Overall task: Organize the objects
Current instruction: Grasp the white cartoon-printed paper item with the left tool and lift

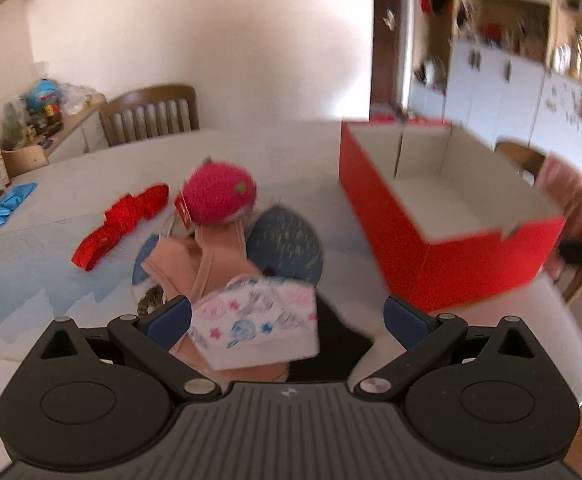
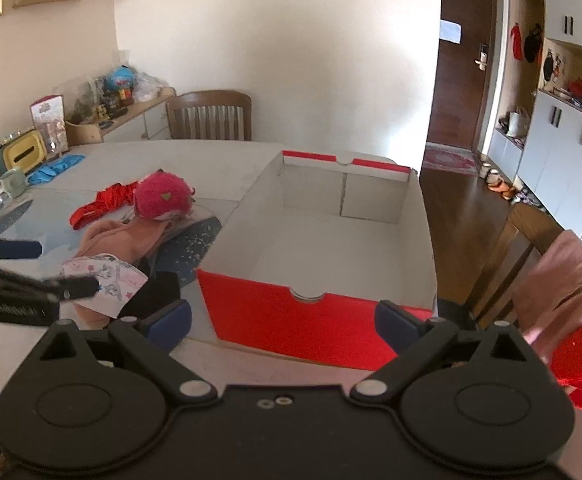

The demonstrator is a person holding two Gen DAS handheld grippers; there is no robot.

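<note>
The left gripper [image 1: 287, 318] hangs with its blue-padded jaws spread wide over the clothes pile, one finger beside the white printed cloth [image 1: 257, 326], gripping nothing. The right gripper [image 2: 283, 316] is equally wide open and empty, just before the near wall of the red cardboard box [image 2: 311, 320], which stands open-topped, white inside, at the table's [image 2: 231, 156] right edge. A fuzzy pink hat [image 2: 163, 196], soft pink garment [image 2: 127, 242] and crumpled red cloth [image 2: 99, 204] lie mid-table, left of the box.
</note>
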